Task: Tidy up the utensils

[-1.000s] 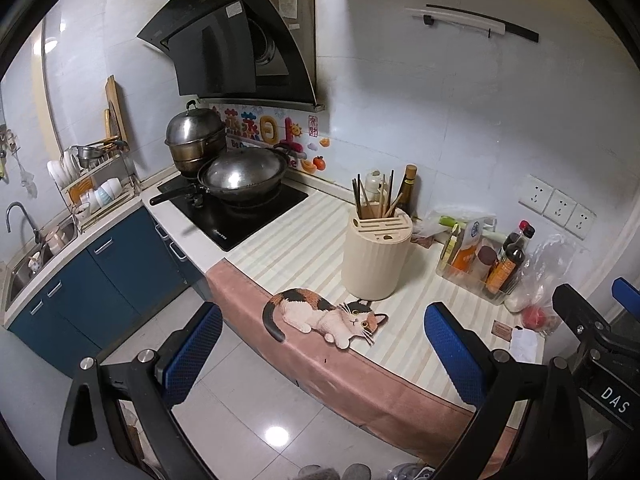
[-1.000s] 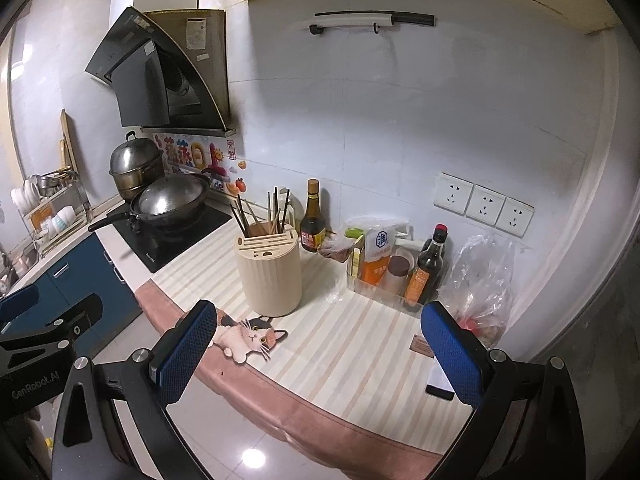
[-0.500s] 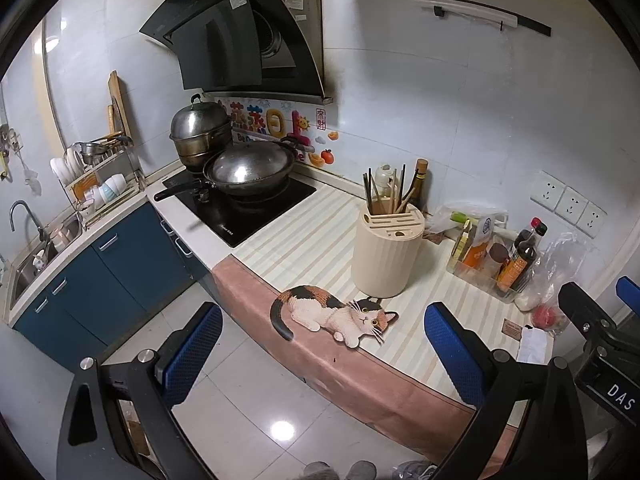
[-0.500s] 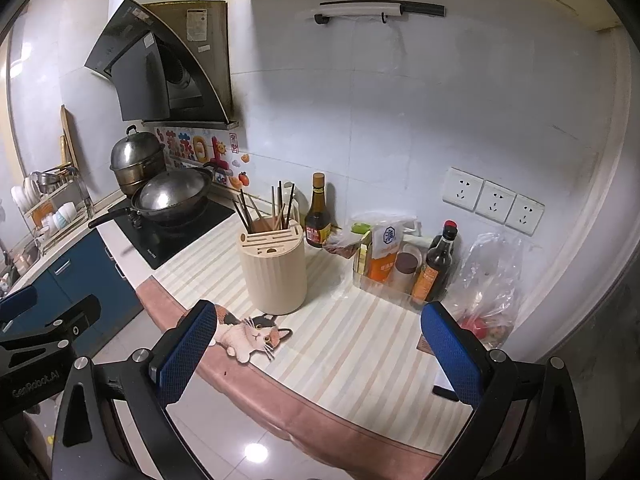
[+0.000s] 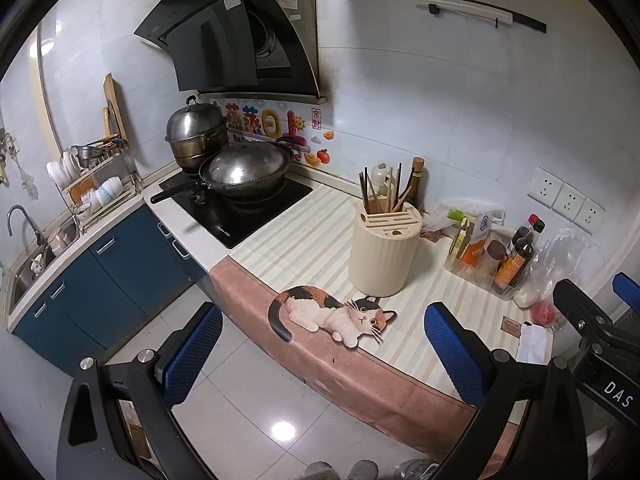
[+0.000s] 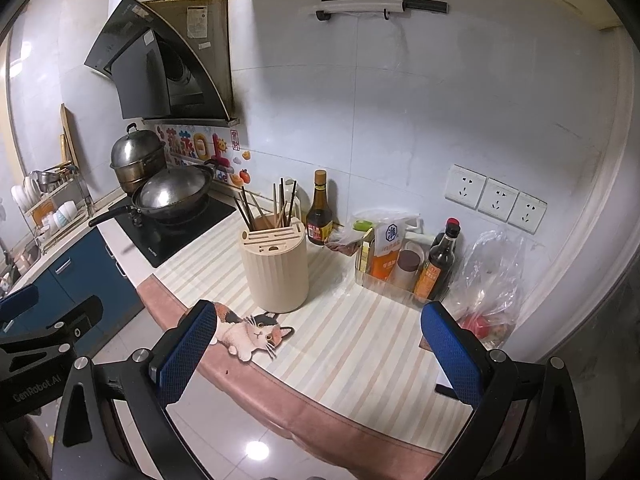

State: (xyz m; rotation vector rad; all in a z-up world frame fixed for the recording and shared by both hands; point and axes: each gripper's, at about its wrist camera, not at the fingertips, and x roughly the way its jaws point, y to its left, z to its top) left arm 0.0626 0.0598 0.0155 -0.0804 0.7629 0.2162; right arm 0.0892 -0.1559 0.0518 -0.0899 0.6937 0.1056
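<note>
Both my left gripper (image 5: 320, 360) and right gripper (image 6: 320, 356) gape empty; chopsticks (image 6: 276, 206) ahead seemingly already stand in the holder (image 6: 276, 268), so I judge no step.

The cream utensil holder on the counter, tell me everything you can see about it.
The utensil holder is a cream, ribbed cylinder, plastic by the look, standing upright on the striped counter mat. Its top has knife-block slots, which look empty, and a rear compartment holding chopsticks that lean at various angles. A dark sauce bottle stands behind it, the cat-shaped mat in front. Neither gripper touches it.
</note>
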